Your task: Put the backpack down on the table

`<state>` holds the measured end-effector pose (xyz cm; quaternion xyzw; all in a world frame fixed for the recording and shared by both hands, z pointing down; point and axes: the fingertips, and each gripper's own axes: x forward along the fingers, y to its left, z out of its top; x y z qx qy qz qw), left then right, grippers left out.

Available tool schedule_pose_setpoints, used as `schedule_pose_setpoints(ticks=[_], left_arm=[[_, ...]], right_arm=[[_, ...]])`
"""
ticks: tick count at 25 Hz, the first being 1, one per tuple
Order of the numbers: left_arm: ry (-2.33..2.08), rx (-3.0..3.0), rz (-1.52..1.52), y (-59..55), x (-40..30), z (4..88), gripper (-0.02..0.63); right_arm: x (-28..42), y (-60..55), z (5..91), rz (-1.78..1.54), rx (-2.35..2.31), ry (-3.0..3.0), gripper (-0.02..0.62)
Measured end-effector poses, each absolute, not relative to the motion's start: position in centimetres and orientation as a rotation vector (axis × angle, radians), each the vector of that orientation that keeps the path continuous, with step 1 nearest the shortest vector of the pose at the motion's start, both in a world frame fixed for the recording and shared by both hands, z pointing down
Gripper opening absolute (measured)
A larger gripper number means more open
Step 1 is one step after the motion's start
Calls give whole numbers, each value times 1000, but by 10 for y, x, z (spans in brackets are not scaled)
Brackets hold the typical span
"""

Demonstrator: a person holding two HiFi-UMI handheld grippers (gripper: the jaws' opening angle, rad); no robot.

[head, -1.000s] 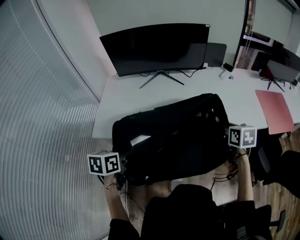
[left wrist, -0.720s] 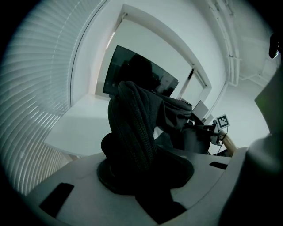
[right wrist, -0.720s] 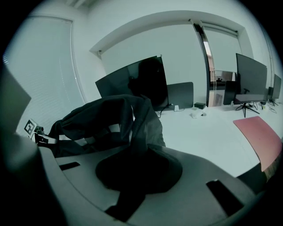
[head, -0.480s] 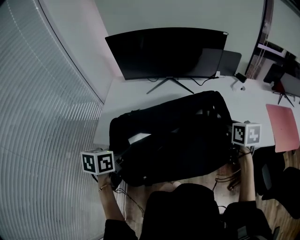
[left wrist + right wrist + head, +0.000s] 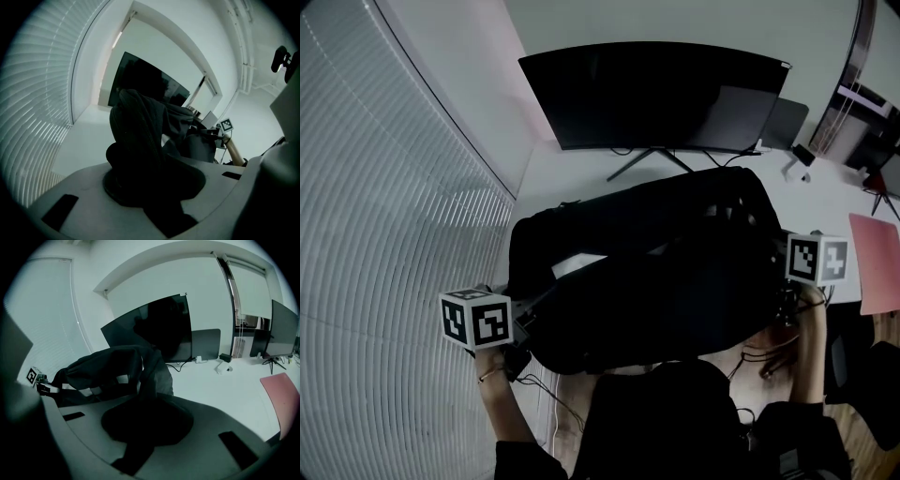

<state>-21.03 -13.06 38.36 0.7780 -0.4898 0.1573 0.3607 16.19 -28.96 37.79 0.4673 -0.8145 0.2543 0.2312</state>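
Note:
A large black backpack [image 5: 656, 272] hangs between my two grippers, its far part over the near edge of the white table [image 5: 572, 169]. My left gripper [image 5: 525, 323] is shut on black fabric at the backpack's left end, and the cloth bunches between the jaws in the left gripper view [image 5: 150, 183]. At the backpack's right end my right gripper [image 5: 783, 300] is shut on a strap or fold, which fills the gap between the jaws in the right gripper view [image 5: 145, 423]. The fingertips are hidden by fabric in every view.
A wide curved monitor [image 5: 666, 94] stands at the back of the table with cables behind its stand. A pink folder [image 5: 877, 262] lies at the table's right. Window blinds [image 5: 384, 234] run along the left. A small white device [image 5: 220, 369] sits on the table.
Both grippers and the backpack have moved forward toward the monitor and risen slightly. More of the backpack now hangs over the table. Both grips are unchanged.

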Motion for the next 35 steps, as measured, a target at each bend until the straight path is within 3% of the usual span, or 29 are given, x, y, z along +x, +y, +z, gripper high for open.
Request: schedule_pose_setpoints(ticks=[16,35], left_arm=[[-1228,2099,396,-218,-279,356,124],[-1241,1977,467,-298,-318,439,132]], right_arm=[[101,-360,336,605,1368,-2317,40],[66,-433,406,633,1391,-2217,40]])
